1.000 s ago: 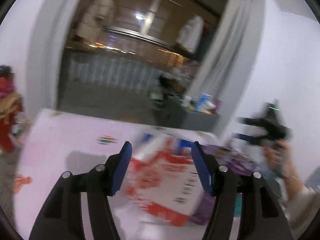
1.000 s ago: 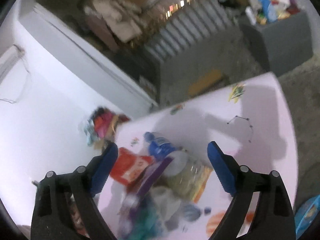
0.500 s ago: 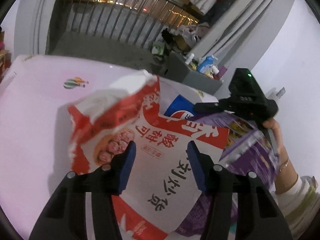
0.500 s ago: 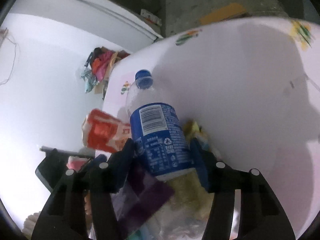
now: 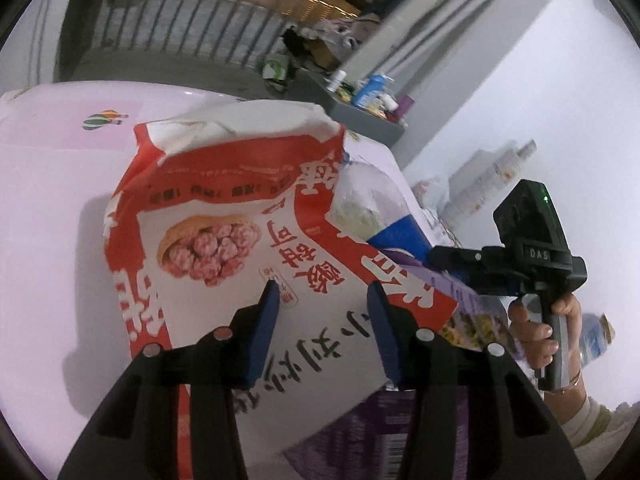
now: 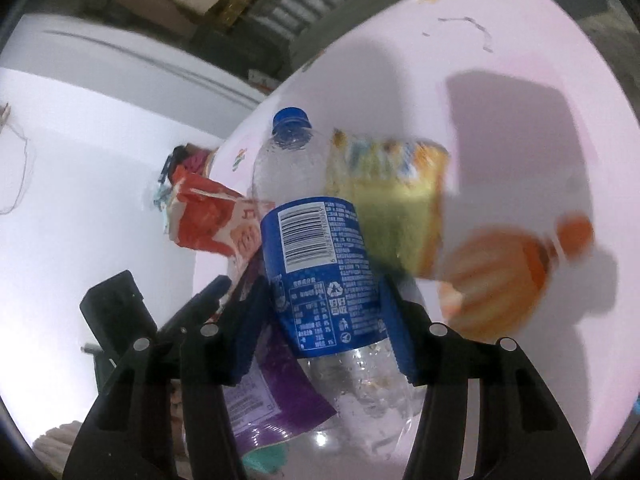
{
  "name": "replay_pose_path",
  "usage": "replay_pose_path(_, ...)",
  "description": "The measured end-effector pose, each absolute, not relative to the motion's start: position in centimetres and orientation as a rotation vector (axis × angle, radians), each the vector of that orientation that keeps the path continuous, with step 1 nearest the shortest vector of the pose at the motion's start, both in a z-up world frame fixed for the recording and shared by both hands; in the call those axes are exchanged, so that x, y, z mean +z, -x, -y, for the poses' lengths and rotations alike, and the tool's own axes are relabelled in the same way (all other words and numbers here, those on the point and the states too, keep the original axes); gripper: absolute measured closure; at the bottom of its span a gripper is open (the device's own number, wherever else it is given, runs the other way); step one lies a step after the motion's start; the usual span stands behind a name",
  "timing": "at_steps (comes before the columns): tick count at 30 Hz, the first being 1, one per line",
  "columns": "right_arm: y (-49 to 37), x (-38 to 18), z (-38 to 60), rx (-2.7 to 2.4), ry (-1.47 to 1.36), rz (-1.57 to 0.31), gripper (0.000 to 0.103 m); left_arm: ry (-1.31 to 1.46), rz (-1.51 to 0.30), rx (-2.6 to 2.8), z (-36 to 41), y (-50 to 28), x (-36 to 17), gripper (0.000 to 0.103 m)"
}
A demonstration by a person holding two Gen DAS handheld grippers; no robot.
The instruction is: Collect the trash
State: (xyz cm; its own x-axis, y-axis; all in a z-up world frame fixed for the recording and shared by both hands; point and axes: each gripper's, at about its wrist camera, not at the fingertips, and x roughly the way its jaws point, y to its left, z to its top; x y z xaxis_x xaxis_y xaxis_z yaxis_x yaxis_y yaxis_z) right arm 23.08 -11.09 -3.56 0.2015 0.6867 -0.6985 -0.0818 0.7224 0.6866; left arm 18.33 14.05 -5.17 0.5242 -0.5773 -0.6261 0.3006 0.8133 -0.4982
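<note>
On the left side of the pink table (image 5: 48,184) lies a big red and white snack bag (image 5: 224,240), torn open at the top. The left gripper (image 5: 322,300) is right over it with its blue jaws half open and closing, one on each side of the printed front. I cannot tell if the pads are pinching the bag yet.

Next comes a purple wrapper (image 6: 276,396), tucked under the bag and the bottle.

Then the clear bottle (image 6: 320,272) with the blue label and blue cap lies in the pile. The right gripper (image 6: 320,312) has its jaws on both sides of the label and looks to be squeezing it.

Farther right sit a yellow packet (image 6: 396,208) and an orange bottle (image 6: 508,268) (both blurry).

This looks like the grabbing step, with each hand picking one piece of trash. Next, I think, the left jaws must pinch the bag, then both hands lift and carry to a bin, which is not in view.
</note>
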Motion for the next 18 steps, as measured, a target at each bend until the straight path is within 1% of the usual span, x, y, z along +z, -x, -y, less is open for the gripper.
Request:
replay_pose_path(8,-18.2,-3.7,12.4,0.509,-0.626,-1.234,0.052,0.307,-0.862,-0.603,-12.8,-14.7,-4.6,0.059)
replay_pose_path(14,-17.8,-3.1,12.3,0.465,-0.573,-1.2,0.052,0.308,-0.845,-0.567,-12.7,-14.7,-4.4,0.059)
replay_pose_path(18,-17.9,-2.8,11.8,0.416,-0.517,-1.167,0.046,0.31,-0.824,-0.535,-12.6,-14.7,-4.0,0.059)
